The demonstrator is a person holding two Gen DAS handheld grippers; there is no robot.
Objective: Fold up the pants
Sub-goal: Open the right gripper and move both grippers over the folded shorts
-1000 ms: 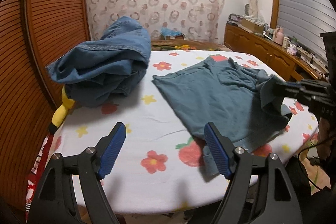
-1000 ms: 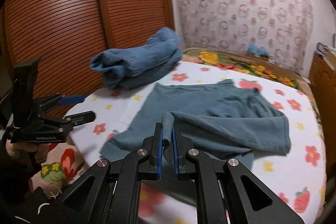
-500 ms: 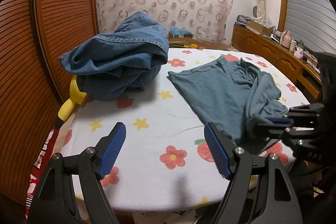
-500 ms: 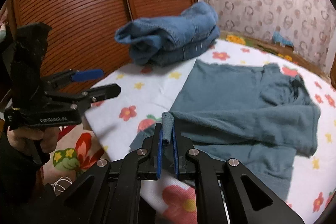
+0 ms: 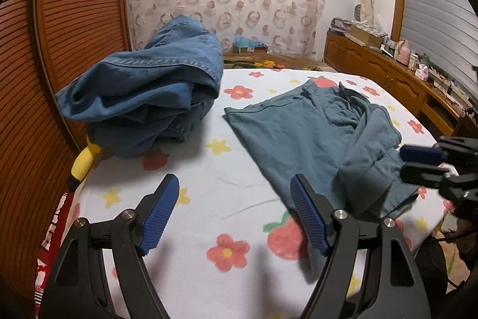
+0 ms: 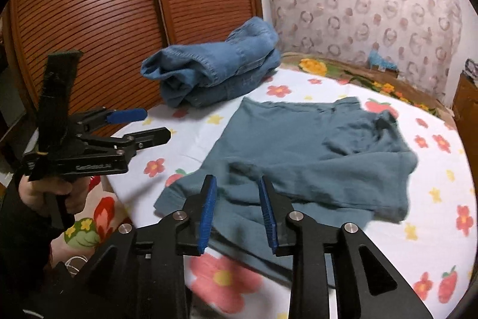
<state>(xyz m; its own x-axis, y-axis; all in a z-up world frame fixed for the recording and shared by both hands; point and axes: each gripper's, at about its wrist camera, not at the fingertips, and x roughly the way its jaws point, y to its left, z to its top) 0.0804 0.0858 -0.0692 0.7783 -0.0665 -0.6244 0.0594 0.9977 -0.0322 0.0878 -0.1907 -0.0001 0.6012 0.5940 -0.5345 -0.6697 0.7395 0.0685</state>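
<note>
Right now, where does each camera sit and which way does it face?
Left wrist: on the left gripper, jaws open, looking across the bed at jeans and teal pants; right gripper at right edge.
Right wrist: on the right gripper, jaws open over the pants' hem, facing the wardrobe; left gripper and hand show.
Shared: bed, jeans, pants.

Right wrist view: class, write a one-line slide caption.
Open right claw above folded teal pants on a floral bedsheet, denim pile behind.
</note>
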